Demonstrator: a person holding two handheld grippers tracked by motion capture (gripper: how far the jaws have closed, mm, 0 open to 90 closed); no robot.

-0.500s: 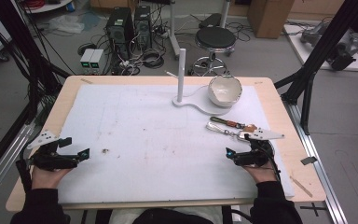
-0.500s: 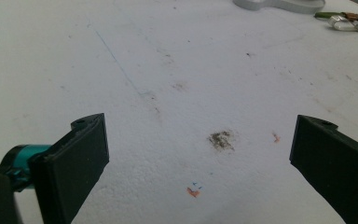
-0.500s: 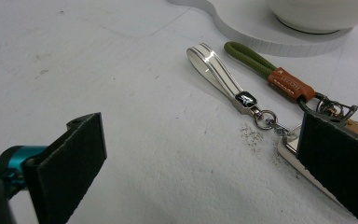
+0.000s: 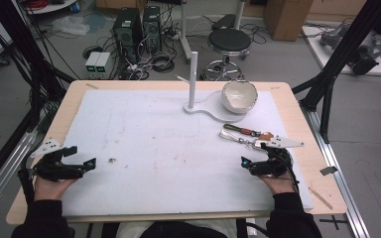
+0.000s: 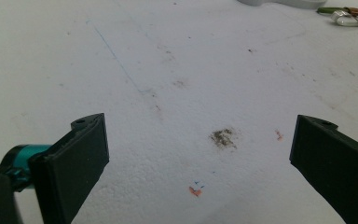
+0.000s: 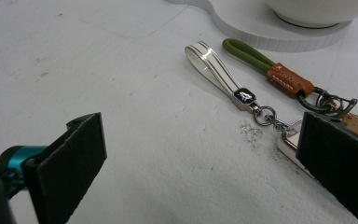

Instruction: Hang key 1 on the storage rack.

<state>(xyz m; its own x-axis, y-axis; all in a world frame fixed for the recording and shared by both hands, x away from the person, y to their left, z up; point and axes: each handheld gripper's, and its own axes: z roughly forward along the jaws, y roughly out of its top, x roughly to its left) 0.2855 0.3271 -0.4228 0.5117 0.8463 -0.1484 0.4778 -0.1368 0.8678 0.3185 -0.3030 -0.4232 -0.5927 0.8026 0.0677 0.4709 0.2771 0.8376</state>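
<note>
Our right gripper (image 4: 248, 165) jaws wide apart, nothing btwn, just beside white-strap keychain w/ metal clasp (image 6: 220, 71) and olive cord keychain w/ tan leather tab (image 6: 261, 63), our left gripper (image 4: 86, 164) also spread, empty, over white foam mat (image 4: 168, 148)

Right gripper (image 6: 200, 154) jaw hid key-fob end (image 6: 290, 138); bowl (image 6: 321, 9) cut by top edge; olive strap's (image 6: 249, 55) tag lettering was unreadable.

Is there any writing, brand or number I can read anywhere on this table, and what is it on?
Nothing here is legible.
Brown leather tab on the green cord keychain: a small stamped mark, too small and blurred to read.
White strap keychain: stripes, no lettering.
White bowl and white stand: no markings visible.
White table cover: stains and pen lines, no words.
</note>
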